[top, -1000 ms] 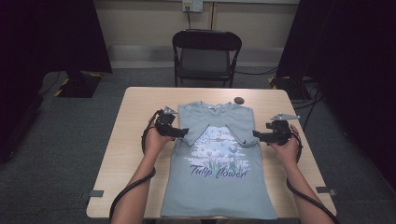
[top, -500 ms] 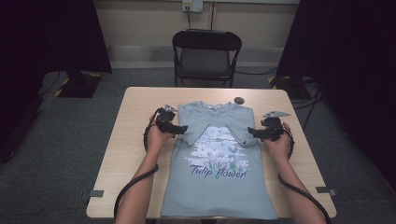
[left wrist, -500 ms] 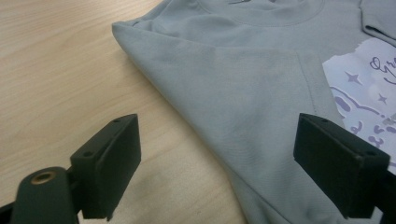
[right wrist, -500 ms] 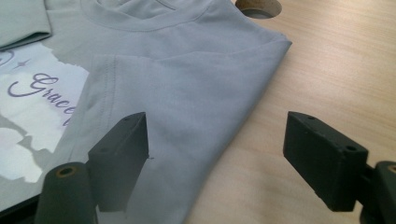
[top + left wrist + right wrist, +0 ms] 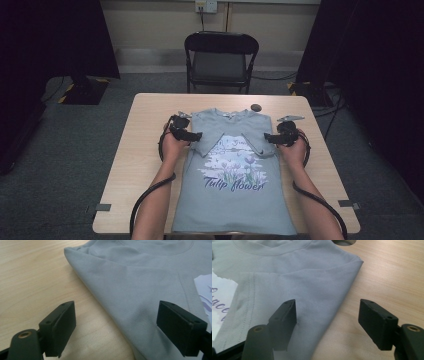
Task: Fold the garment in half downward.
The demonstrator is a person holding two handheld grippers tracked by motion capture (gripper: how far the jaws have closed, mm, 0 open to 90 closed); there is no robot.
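1. Grey T-shirt (image 5: 232, 175) flat on the wooden table (image 5: 145, 165), print side up, collar toward the far edge, hem at the near edge. "Tulip flower" lettering legible across the chest in the high view.
2. Both sleeves folded inward over the chest, meeting the white print panel from either side.
3. Left gripper (image 5: 196, 135) at the shirt's left folded edge, just below the shoulder, pointing inward toward the shirt. Jaws spread wide, nothing between them but cloth edge and bare wood.
4. Left gripper view: folded edge of the T-shirt (image 5: 140, 290) running diagonally between the two jaws; one jaw over bare table (image 5: 30, 277), the other over grey fabric. Contact with the cloth not determinable from this angle.
5. Right gripper (image 5: 268, 137) at the shirt's right folded edge, mirrored position, pointing inward. Jaws likewise wide apart, holding nothing.
6. Right gripper view: one jaw over the T-shirt (image 5: 287, 277), the other over bare table (image 5: 387, 277); folded edge passing between them. Sleeve hem stitching visible beside the fabric-side jaw.
7. Small dark round object (image 5: 256, 107) on the table just beyond the right shoulder of the shirt, apart from both grippers.
8. Black folding chair (image 5: 220, 60) behind the far edge of the table.
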